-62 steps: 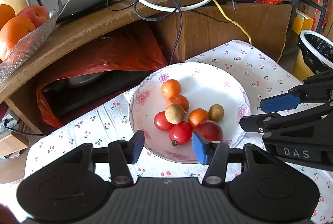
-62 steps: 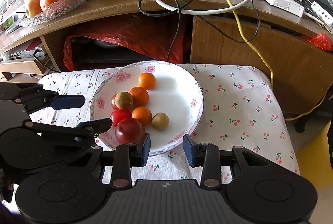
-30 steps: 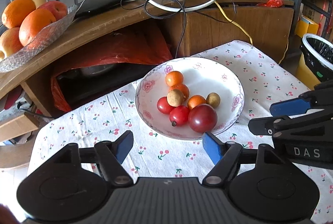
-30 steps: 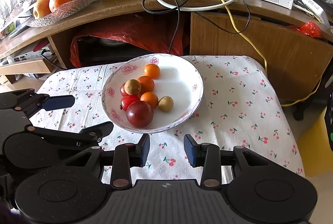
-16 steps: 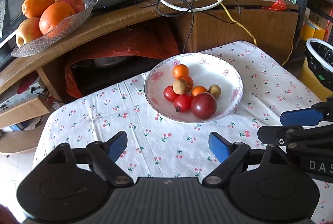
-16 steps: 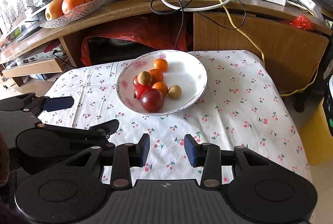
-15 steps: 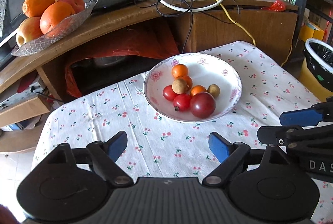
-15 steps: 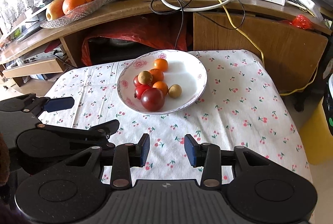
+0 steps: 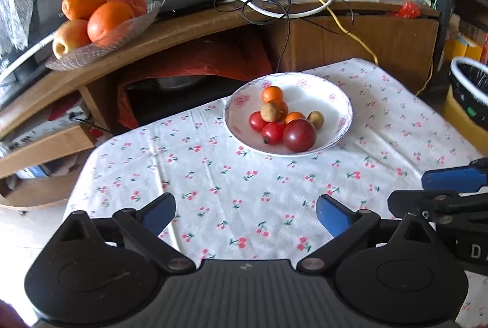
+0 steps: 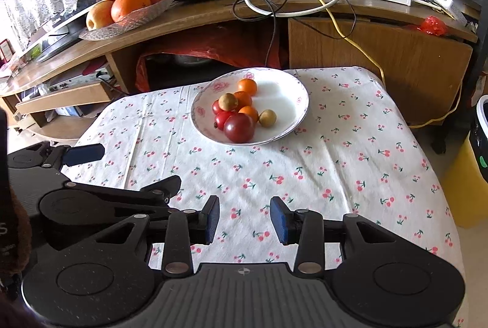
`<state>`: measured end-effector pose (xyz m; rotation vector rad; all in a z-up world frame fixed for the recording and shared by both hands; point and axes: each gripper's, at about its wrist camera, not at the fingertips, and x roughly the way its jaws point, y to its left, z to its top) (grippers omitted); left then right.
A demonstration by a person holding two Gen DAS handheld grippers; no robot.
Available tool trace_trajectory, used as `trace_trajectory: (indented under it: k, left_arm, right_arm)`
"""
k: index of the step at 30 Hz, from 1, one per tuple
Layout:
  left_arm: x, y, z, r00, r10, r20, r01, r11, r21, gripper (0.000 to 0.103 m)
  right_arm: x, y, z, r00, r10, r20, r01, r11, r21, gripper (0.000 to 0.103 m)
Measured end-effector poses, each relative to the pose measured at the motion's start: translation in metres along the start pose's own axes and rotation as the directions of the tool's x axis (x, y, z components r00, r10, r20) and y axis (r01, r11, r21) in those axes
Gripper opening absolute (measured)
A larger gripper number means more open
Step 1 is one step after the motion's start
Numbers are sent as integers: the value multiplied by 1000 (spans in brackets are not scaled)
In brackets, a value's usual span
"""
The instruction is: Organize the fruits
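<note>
The left gripper (image 9: 245, 213) hangs spread wide and empty over the cherry-print tablecloth (image 9: 213, 175). The right gripper (image 10: 244, 219) is also parted with nothing between its pads. Well ahead of both pairs of fingers sits the floral plate (image 10: 289, 90), carrying the fruits (image 10: 239, 113): small oranges, red tomatoes and brown longans, clustered together. Only a white "D" reads on the right gripper's body, seen from the left wrist.

Bare tablecloth (image 10: 335, 169) before the plate (image 10: 292, 120); cabinet (image 10: 381, 53) close behind
</note>
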<state>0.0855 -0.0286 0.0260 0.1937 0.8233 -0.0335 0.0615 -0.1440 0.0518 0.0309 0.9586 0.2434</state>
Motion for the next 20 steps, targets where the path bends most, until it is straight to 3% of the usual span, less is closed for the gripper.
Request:
trace_trajectory:
  k: [20]
  left_arm:
    - [-11, 2, -11, 1000, 3, 17, -3, 1000, -14, 103]
  right_arm:
    - [-8, 4, -6, 1000, 4, 11, -4, 1000, 2, 37]
